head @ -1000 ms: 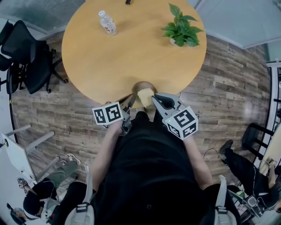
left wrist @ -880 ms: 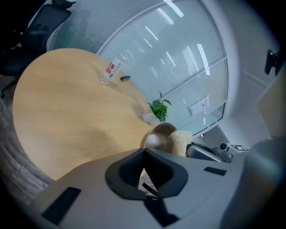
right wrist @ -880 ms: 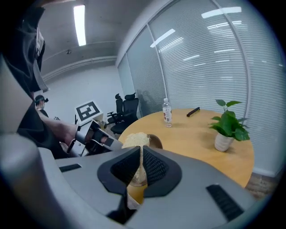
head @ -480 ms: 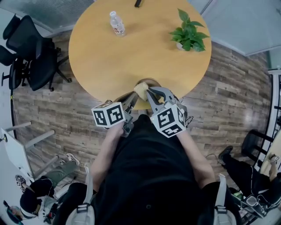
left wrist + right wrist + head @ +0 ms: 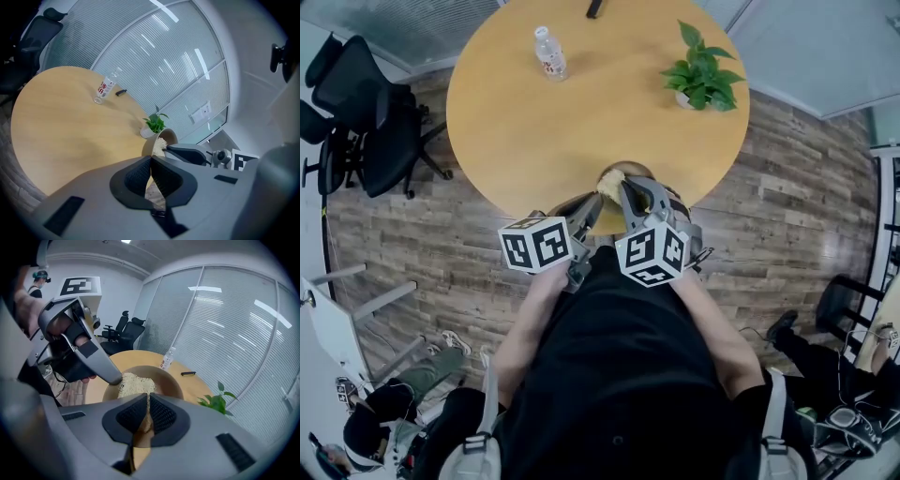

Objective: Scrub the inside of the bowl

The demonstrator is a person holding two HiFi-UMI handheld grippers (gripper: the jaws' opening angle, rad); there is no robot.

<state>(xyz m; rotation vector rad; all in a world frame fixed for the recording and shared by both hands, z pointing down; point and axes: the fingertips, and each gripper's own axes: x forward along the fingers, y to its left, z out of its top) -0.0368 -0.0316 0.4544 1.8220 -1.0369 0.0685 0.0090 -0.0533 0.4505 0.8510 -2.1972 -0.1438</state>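
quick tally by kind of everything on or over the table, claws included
bottle: 1
potted plant: 1
small black object: 1
bowl: 1
sponge: 1
claws: 2, left claw and right claw
total: 7

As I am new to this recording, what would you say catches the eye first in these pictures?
The brown bowl sits at the near edge of the round table. The left tongs pinch its rim, while the right tongs hold a pale fibrous pad inside it. Farther back stand a water bottle and a potted plant.
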